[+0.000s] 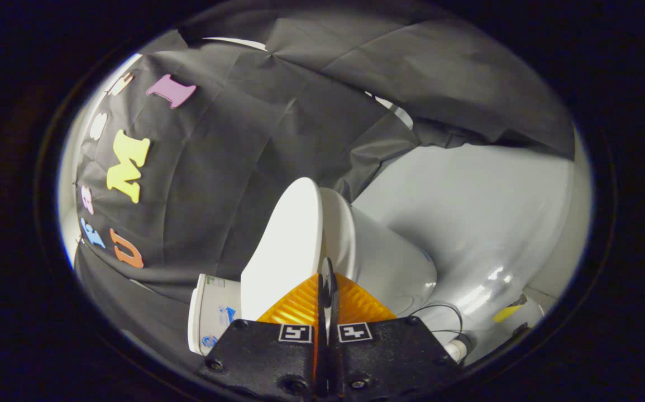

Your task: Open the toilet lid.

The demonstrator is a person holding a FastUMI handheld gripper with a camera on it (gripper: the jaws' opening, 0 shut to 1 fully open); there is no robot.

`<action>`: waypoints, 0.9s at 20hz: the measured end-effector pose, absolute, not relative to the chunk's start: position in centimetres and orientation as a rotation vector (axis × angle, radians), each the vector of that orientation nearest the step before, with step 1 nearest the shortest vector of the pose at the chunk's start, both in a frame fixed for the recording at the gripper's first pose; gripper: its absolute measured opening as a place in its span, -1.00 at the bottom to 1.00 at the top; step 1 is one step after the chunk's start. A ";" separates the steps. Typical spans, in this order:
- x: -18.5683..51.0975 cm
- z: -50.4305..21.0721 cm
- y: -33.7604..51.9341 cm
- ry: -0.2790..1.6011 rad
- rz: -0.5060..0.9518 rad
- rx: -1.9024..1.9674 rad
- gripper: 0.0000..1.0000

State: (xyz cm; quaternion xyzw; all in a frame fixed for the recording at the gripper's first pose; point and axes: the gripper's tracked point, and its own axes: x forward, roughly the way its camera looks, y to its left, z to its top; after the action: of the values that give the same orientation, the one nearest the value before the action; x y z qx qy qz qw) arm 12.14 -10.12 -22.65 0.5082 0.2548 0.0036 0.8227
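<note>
I had the gripper [326,279] pressed together, pinching the toilet lid [286,245] at its edge, lid lifted off the bowl [381,262]. A slipping pinch could have dropped it shut.

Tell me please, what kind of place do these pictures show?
Probably a mock bathroom set up in a booth. A white toilet with its lid stands just ahead of the gripper, whose fingers are closed together. A black cloth wall hangs behind it, and the floor is smooth and pale.
</note>
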 end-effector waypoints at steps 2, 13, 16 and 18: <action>12.1 -21.6 -10.1 0.537 0.006 1.092 -0.92; 11.6 -15.4 -9.1 0.464 0.026 1.036 -0.92; 11.5 -13.6 -8.6 0.442 0.040 1.014 -0.92; 11.5 -12.1 -8.2 0.423 0.055 1.006 -0.92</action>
State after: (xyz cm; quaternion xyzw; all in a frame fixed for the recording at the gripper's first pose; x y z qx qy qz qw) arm 11.51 -8.16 -12.08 0.4782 0.2011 0.0264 0.8545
